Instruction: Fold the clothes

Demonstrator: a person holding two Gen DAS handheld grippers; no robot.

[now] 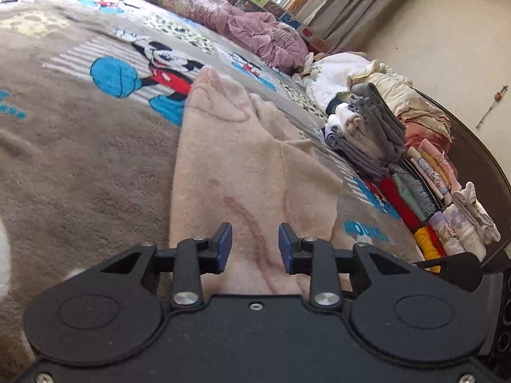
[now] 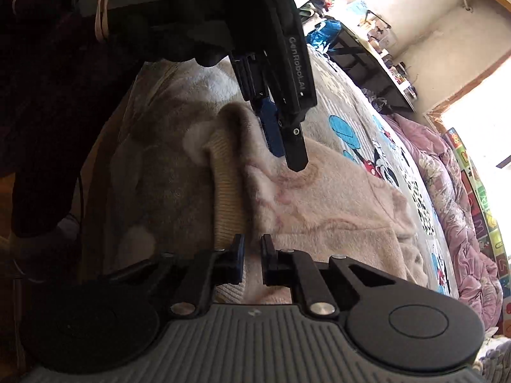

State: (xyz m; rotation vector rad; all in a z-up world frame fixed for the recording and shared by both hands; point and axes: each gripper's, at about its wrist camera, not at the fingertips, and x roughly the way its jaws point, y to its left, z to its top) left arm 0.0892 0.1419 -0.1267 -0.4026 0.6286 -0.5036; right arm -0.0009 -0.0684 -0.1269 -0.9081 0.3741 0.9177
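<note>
A pale pink fleece garment (image 1: 242,159) with a faint swirl pattern lies on a Mickey Mouse blanket (image 1: 95,127) on the bed. My left gripper (image 1: 255,247) is open just above the garment's near end, with nothing between its blue pads. In the right wrist view the garment (image 2: 319,204) shows its cream ribbed cuff (image 2: 226,191). My right gripper (image 2: 252,258) is open with a narrow gap, at the cuff's edge. The left gripper (image 2: 287,146) appears there from the side, pointing down at the fleece.
Stacks of folded clothes (image 1: 424,185) and a loose heap of laundry (image 1: 367,83) line the bed's right edge. A crumpled purple quilt (image 1: 255,28) lies at the far side, also in the right wrist view (image 2: 460,210). A dark desk (image 2: 370,60) stands beyond the bed.
</note>
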